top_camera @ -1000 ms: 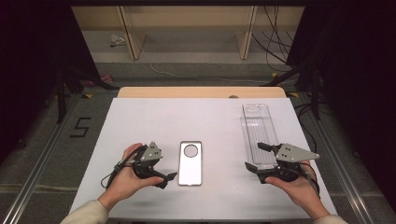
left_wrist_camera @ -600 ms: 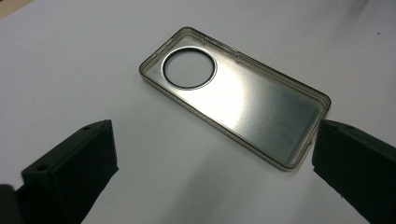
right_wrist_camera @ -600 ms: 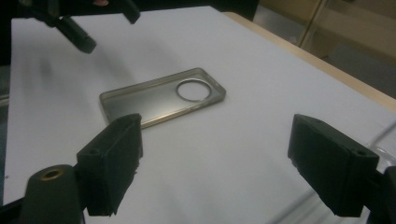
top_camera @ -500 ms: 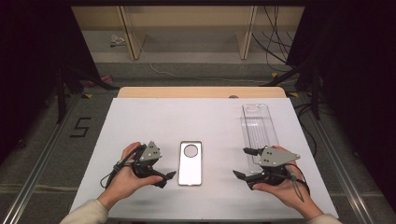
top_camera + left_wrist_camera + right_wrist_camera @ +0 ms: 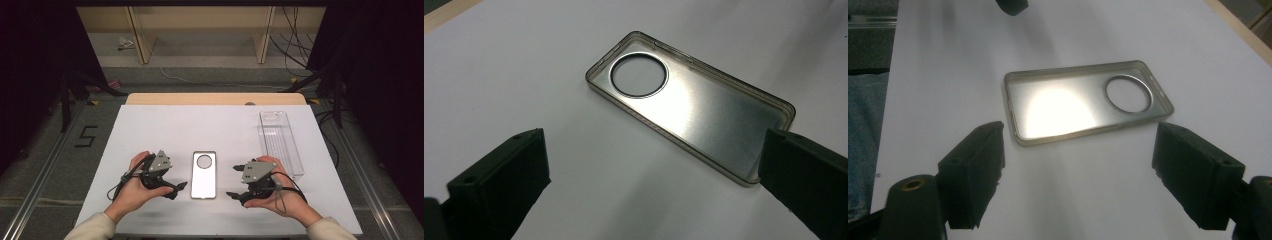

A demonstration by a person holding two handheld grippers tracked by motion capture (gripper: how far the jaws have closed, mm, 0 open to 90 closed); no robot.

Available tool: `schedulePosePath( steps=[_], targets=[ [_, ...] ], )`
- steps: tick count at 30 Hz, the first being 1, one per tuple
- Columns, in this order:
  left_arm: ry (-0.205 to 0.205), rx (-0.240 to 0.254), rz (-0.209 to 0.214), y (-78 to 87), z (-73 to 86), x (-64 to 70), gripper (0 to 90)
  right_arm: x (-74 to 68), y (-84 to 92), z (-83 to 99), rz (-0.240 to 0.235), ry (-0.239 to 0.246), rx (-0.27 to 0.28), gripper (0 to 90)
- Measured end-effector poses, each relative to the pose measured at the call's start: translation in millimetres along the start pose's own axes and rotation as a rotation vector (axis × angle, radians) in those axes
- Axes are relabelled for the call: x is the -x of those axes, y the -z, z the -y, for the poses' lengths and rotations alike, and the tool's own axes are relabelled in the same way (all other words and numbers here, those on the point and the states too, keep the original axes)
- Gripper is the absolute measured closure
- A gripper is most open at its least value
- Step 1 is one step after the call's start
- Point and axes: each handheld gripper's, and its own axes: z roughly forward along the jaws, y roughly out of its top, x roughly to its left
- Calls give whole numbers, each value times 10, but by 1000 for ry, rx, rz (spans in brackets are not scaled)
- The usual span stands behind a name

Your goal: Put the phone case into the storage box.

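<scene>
Phone case point(image 5: 204, 174) lies flat on white table point(image 5: 165, 130), open side up, round camera hole at far end, between 2 grippers. Left gripper point(image 5: 175, 188) just beside case's left edge, jaws wide, holding nothing; in left gripper view case near corner sits close to one jaw. Right gripper point(image 5: 234, 182) near right edge, jaws wide too, empty, pointed at case. Probably both flank case to pinch it from 2 sides. Clear plastic tray point(image 5: 280, 142) waits at far right, well apart, maybe as destination.
</scene>
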Motion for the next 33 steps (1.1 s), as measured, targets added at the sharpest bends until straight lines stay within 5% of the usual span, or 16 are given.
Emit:
schedulePosePath(
  steps=[12,19,27,33],
  targets=[
    [0,13,-11,9,4,-28,0,-80,-343,-270,-81,82,-80,233],
    [-4,10,-17,5,7,-46,0,-158,-557,-415,-131,149,-192,307],
    [-12,5,-28,2,10,-52,0,-246,-833,-585,-151,210,-393,374],
    [-13,1,-34,-4,18,-66,2,-275,-958,-621,-154,250,-455,420]
  ],
)
